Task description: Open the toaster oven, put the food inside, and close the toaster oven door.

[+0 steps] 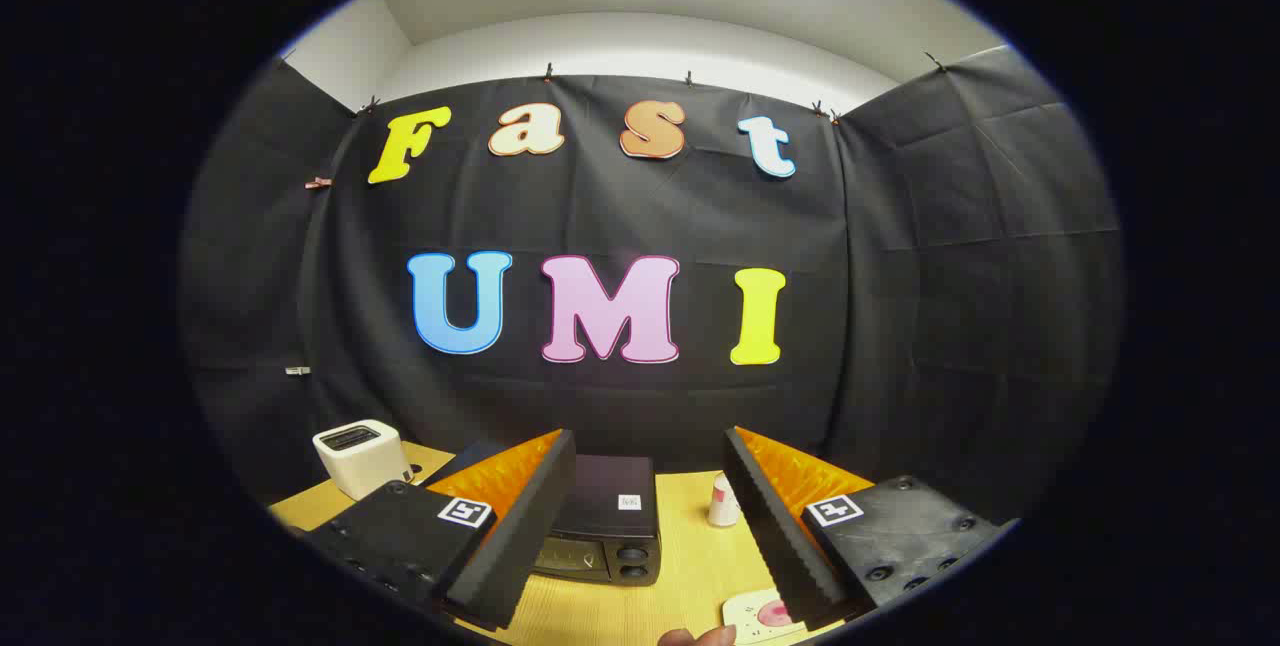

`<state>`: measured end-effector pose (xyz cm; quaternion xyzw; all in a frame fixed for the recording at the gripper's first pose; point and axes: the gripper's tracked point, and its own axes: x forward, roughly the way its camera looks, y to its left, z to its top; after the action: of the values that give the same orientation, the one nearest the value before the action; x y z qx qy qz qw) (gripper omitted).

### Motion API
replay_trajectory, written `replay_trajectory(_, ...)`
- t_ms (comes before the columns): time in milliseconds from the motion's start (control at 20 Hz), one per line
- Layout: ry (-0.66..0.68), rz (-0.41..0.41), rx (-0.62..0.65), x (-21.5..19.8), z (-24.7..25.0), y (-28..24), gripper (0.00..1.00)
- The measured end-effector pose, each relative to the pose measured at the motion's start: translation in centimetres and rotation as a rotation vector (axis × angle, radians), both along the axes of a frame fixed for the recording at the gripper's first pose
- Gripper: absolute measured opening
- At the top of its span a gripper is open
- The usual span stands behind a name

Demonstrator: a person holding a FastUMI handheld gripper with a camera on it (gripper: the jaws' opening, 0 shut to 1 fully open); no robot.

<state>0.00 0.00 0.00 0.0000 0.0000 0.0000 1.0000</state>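
- Gripper view: the tool [650, 516] is held high above the wooden worktop [690, 566], its two fingers spread wide apart with nothing between them and nothing touched.
- The black toaster oven [605, 521] is seen just ahead of the fingers, partly hidden by the left one, with its door apparently still closed (the handle cannot be made out).
- A plate with pinkish food [765, 614] lies near the right finger, a fingertip [700, 637] of a person just beside it.
- A white pop-up toaster [357, 456] stands beyond the left finger, and a small white bottle [722, 503] stands beside the oven.
- Opening the door is judged the step in hand: the tool should be lowered squarely to the door's top edge, and the handle pinched before it is pulled down.
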Motion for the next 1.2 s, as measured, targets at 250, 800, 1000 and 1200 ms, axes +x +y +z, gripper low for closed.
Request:
replay_trajectory(250,0.000,-0.004,-0.007,0.3,-0.1,0.2,0.97)
replay_trajectory(800,0.004,-0.001,-0.018,1.2,-0.4,1.3,0.97)
replay_trajectory(1000,0.001,0.000,-0.010,1.3,-0.3,1.7,0.97)
replay_trajectory(1200,-0.001,0.007,-0.012,1.7,-0.9,3.4,0.98)
